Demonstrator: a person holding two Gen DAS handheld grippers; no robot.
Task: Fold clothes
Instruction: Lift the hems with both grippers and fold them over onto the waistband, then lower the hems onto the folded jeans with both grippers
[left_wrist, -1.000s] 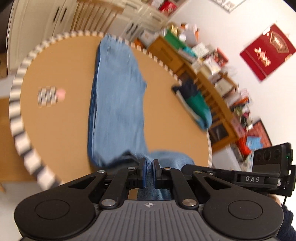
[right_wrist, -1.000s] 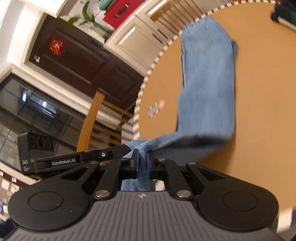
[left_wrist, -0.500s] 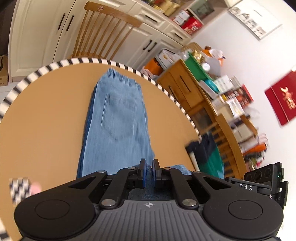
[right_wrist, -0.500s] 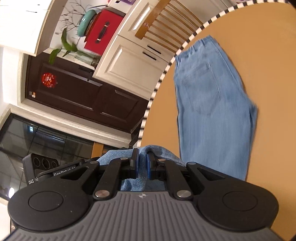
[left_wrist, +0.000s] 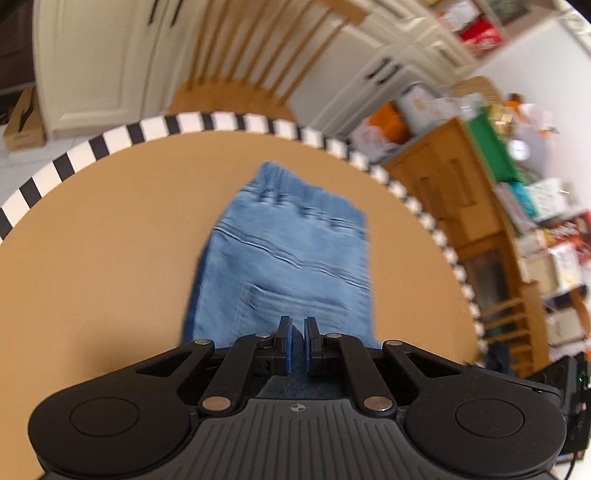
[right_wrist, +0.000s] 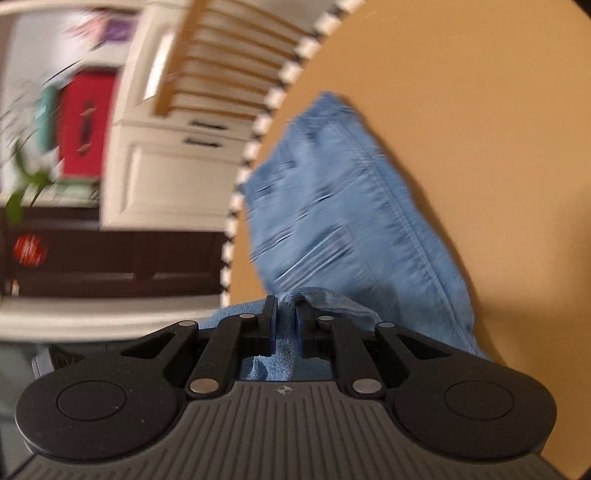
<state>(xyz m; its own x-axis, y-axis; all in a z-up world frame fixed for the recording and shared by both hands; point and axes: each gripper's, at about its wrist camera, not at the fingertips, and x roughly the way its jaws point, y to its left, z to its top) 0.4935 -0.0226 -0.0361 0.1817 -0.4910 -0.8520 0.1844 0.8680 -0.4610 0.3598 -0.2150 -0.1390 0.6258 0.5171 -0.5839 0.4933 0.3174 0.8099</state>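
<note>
Left wrist view: the left gripper (left_wrist: 295, 332) points steeply down over the jeans (left_wrist: 288, 258), which lie flat on the round table (left_wrist: 92, 240) with the waistband toward the far striped rim
Left jaws: nearly closed, pinching a fold of denim between the blue pads
Left pose: angled down toward the seat of the jeans, the wooden chair (left_wrist: 258, 55) beyond the table's far edge

Right wrist view: the right gripper (right_wrist: 282, 314) sits lower and tilted, rolled so the table (right_wrist: 480, 110) fills the right side of the picture
Right jaws: opening, with the leg hem of the jeans (right_wrist: 351, 221) bunched between the pads, which look to be just letting go
Right pose: aimed along the trouser leg toward the waistband, close to the table's rim

Step in hand: laying the carried hems onto the waistband end, judged from the doubled cloth
Doing it well: set both corners level with the waistband before releasing, let go on both sides together, keep the top layer taut so no crease forms
</note>
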